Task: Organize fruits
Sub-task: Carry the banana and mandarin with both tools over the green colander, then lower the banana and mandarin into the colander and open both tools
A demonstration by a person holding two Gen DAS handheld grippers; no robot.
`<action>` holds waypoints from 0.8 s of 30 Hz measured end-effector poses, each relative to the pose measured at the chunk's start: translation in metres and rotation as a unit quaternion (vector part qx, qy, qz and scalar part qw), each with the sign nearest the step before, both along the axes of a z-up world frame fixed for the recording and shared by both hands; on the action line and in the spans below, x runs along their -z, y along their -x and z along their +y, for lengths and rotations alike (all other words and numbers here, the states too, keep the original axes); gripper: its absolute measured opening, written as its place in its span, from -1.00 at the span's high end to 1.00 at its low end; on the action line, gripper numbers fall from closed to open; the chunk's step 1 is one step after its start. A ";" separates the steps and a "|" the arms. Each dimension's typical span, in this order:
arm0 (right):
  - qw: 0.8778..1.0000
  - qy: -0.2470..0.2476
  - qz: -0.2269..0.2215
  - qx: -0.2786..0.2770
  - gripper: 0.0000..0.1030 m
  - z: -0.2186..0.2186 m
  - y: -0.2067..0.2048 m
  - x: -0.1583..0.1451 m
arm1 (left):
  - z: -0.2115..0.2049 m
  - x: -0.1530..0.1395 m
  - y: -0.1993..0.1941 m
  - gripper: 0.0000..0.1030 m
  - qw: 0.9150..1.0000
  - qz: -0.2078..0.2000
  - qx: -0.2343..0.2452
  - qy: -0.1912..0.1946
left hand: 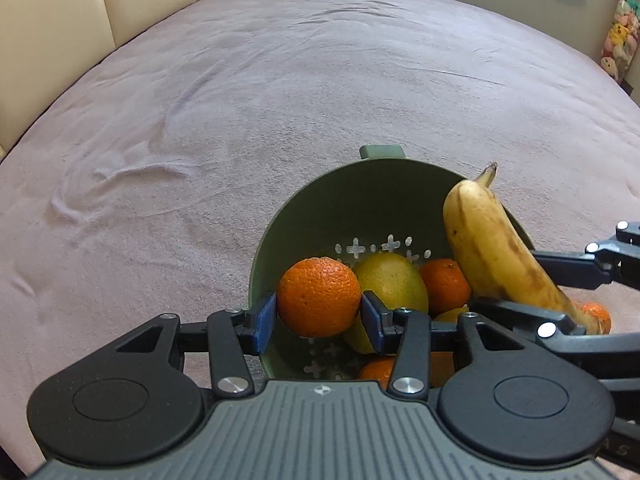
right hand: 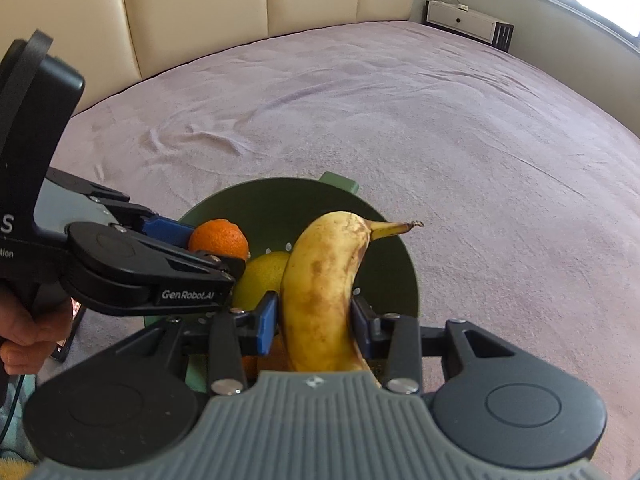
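A green colander [left hand: 380, 196] sits on the bed and holds a yellow-green mango [left hand: 394, 280] and several oranges [left hand: 446, 286]. My left gripper [left hand: 319, 317] is shut on an orange [left hand: 319, 296] and holds it above the colander's near rim. My right gripper [right hand: 314, 318] is shut on a spotted yellow banana [right hand: 320, 280], stem pointing away, over the colander [right hand: 384, 240]. In the right wrist view the left gripper [right hand: 216, 240] comes in from the left with its orange [right hand: 218, 238]. The banana [left hand: 496, 248] also shows in the left wrist view.
The bed is covered with a wrinkled pink-grey blanket [left hand: 280, 100]. A cream padded headboard [right hand: 200, 12] stands behind it. A white cabinet [right hand: 464, 20] stands at the far side. Another orange [left hand: 598, 316] shows by the colander's right edge.
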State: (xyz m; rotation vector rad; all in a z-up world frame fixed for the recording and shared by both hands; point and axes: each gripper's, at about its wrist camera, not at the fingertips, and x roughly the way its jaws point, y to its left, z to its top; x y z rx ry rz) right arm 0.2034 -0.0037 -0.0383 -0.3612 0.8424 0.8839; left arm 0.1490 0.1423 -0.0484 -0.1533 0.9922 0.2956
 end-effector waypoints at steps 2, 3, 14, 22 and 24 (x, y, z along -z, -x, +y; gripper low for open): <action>1.000 0.000 0.002 -0.001 0.29 0.000 0.000 0.001 | 0.003 -0.001 0.000 -0.09 1.000 0.000 -0.007 0.010; 1.000 0.000 0.002 -0.001 0.29 0.001 0.000 0.001 | 0.005 -0.002 0.001 -0.11 1.000 -0.001 -0.009 0.015; 0.998 0.000 -0.010 -0.062 0.28 0.013 0.006 0.000 | 0.042 -0.028 0.019 -0.27 0.985 -0.058 -0.083 0.139; 0.987 0.015 -0.037 -0.156 0.28 0.032 0.023 -0.002 | 0.051 -0.043 0.027 -0.28 0.981 -0.063 -0.133 0.124; 0.982 0.018 -0.045 -0.185 0.28 0.035 0.028 -0.001 | 0.053 -0.045 0.029 -0.28 0.982 -0.062 -0.136 0.117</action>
